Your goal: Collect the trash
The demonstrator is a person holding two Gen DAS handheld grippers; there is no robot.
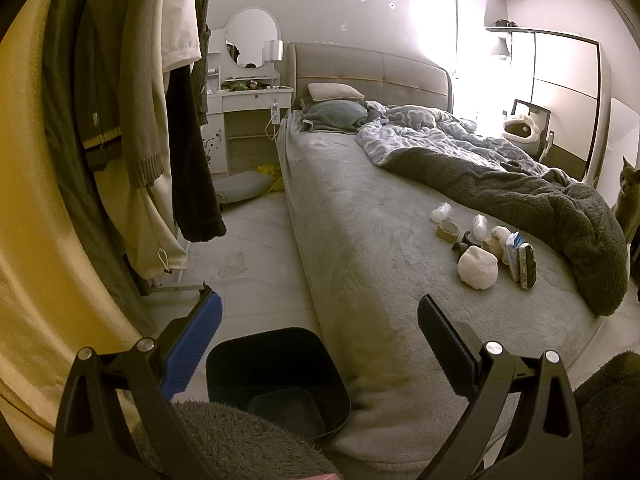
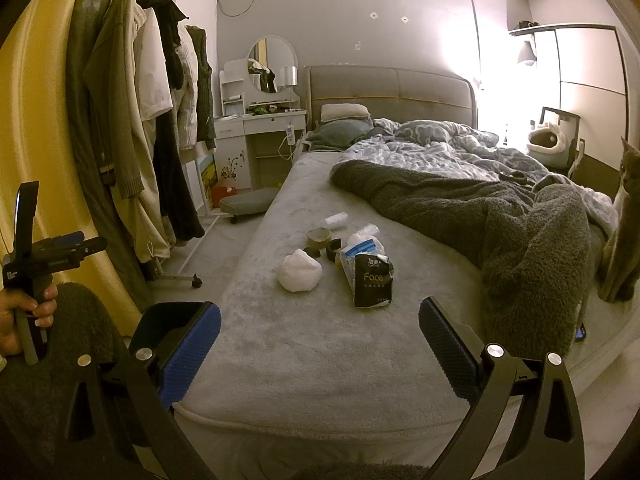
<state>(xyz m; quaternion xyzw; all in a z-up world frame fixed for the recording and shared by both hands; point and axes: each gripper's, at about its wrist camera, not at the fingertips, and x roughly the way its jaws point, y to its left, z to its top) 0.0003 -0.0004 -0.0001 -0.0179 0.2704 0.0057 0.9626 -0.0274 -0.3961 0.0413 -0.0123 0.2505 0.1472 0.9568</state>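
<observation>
Trash lies clustered on the grey bed (image 2: 304, 344): a black wrapper (image 2: 373, 280) reading "Face", a crumpled white wad (image 2: 299, 270), a tape roll (image 2: 319, 235) and clear plastic scraps. Both the left gripper (image 1: 318, 314) and right gripper (image 2: 320, 322) hang open and empty. A black bin (image 1: 278, 376) stands on the floor beside the bed, below the left gripper.

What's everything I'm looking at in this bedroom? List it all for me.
Trash pile: white wads, tape rolls, wrappers, black "Face" packet; on bed.
Bin: one, black, on floor beside bed.
Bed: one, grey cover.
Blanket: one, dark grey, on bed.
Cat: one, grey, far right edge.
Clothes rack: hanging coats, left.
Dressing table: white, round mirror.
Left gripper: fingers open.
Right gripper: fingers open.
</observation>
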